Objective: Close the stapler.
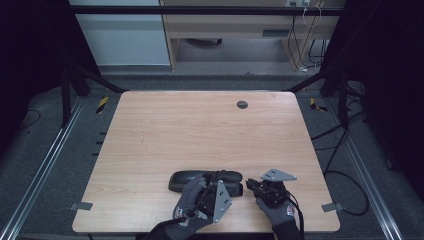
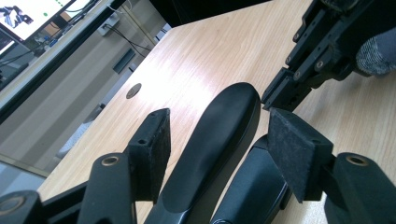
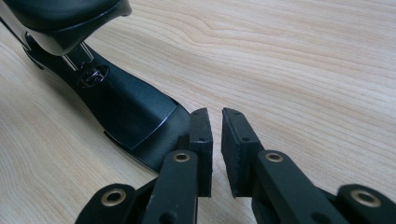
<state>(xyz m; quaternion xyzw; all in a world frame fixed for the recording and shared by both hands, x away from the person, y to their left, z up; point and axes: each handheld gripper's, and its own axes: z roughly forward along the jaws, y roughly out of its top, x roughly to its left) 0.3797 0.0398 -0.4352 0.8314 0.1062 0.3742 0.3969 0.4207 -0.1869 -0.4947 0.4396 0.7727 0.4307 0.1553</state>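
- A black hinged case [image 1: 205, 180], long and rounded like a spectacle case, lies on the wooden table [image 1: 200, 130] near its front edge, well short of the round grommet hole [image 1: 242, 104] at the far side.
- The case's lid [image 2: 219, 135] stands raised off its lower shell [image 2: 254, 186]; in the right tool view the lid's edge hangs over the shell with a small metal hinge [image 3: 93, 77] between them. What, if anything, lies inside cannot be made out: the interior is dark and mostly out of sight.
- The left tool [image 1: 212, 187] sits over the case's middle, jaws spread wide, one on each side of the lid with daylight either side, pinching nothing.
- The right tool [image 1: 252, 186] sits just beside the case's right end, jaws drawn nearly together with a narrow slit between them and nothing in it; whether one jaw touches the shell's end [image 3: 154, 140] is hard to tell.
- From above, the gloved left hand [image 1: 192, 207] covers the case's near side, and both forearms are cut off by the bottom edge.
- The gloved right hand [image 1: 276, 209] grips its tool under a grey three-cornered plate [image 1: 278, 175].
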